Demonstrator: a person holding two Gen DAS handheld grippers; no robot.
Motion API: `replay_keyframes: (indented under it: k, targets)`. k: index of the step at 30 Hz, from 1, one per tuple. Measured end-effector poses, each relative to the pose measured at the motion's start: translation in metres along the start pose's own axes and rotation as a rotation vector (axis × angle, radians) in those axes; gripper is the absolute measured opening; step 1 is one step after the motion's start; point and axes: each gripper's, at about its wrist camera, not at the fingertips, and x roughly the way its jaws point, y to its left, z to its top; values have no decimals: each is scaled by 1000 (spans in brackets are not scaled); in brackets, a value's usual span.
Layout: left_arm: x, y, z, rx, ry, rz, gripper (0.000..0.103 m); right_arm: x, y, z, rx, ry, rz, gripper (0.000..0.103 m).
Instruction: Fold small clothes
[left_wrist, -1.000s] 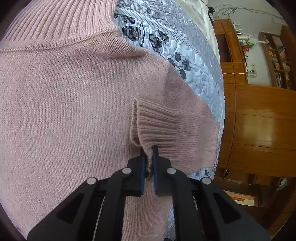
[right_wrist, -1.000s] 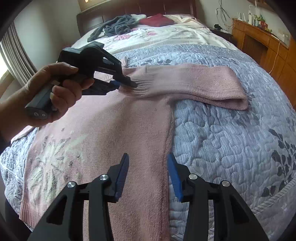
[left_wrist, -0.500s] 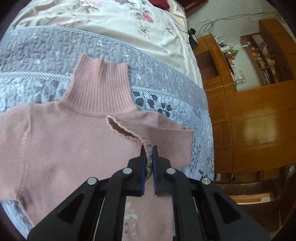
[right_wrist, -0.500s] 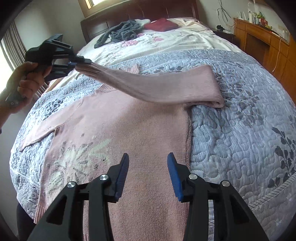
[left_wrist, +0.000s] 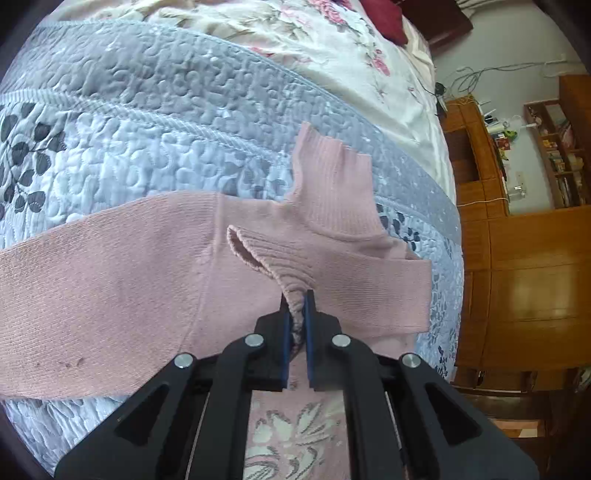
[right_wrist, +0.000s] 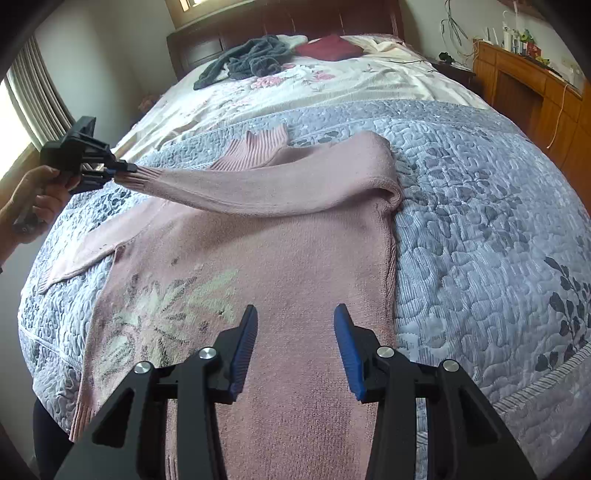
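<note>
- The right gripper (right_wrist: 293, 347) is held with its jaws spread and nothing between them, low over the lower body of the sweater (right_wrist: 288, 258); it is probably kept there ready to pin or take the hem.
- The sweater is laid flat, front up, on the grey quilt (right_wrist: 480, 229) of the bed, so that a firm surface is given for folding.
- The left gripper (left_wrist: 297, 314) is clamped on the ribbed cuff (left_wrist: 258, 258) of one sleeve (right_wrist: 258, 188); in the right view the cuff is seen pinched at the tool's tips (right_wrist: 127, 170), beside a hand (right_wrist: 37, 199).
- The sleeve is held lifted and stretched across the chest, doubled back at the shoulder; this is judged to be a fold of the sleeve over the body, not yet laid down.
- The other sleeve (left_wrist: 92, 280) is spread out on the quilt.
- The collar (right_wrist: 258, 147) lies beyond, pointing toward the floral sheet (right_wrist: 314, 85).
- A dark garment (right_wrist: 247, 61) is heaped near the headboard, well apart.
</note>
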Motion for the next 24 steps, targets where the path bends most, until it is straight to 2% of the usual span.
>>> replay_keyframes:
  k: [4, 8, 10, 11, 12, 13, 14, 15, 16, 18, 19, 21, 22, 23, 24]
  targets:
    - [8, 37, 0, -64, 15, 5, 5, 3, 2, 0, 6, 8, 2, 43]
    - [31, 60, -8, -82, 50, 66, 7, 10, 5, 0, 3, 23, 5, 43]
    - [39, 67, -11, -88, 51, 133, 22, 12, 6, 1, 1, 26, 6, 43]
    - [37, 67, -12, -75, 31, 210, 25, 12, 7, 1, 1, 25, 8, 43]
    - [30, 63, -13, -57, -5, 271, 33, 11, 8, 2, 2, 23, 10, 43]
    - [19, 58, -15, -42, -64, 297, 39, 10, 8, 3, 3, 20, 12, 43]
    - [5, 52, -19, -34, -127, 272, 44, 9, 9, 3, 4, 17, 15, 43]
    - [-3, 46, -22, -35, -166, 210, 51, 9, 9, 4, 6, 16, 19, 43]
    - [-5, 40, -25, -34, -175, 144, 53, 10, 10, 4, 8, 18, 25, 43]
    - [12, 27, -29, -8, -114, 46, 53, 13, 14, 3, 12, 30, 36, 43]
    - [26, 24, -31, 1, -81, 31, 53, 15, 17, 3, 12, 38, 41, 43]
    - [58, 23, -36, 14, -8, 65, 53, 13, 23, 3, 14, 40, 53, 43]
    - [73, 26, -39, 22, 18, 114, 49, 10, 26, 3, 12, 35, 57, 43]
    - [82, 30, -40, 41, 28, 167, 44, 7, 29, 3, 9, 33, 58, 43]
    - [85, 33, -42, 58, 23, 200, 31, 4, 31, 3, 8, 32, 59, 44]
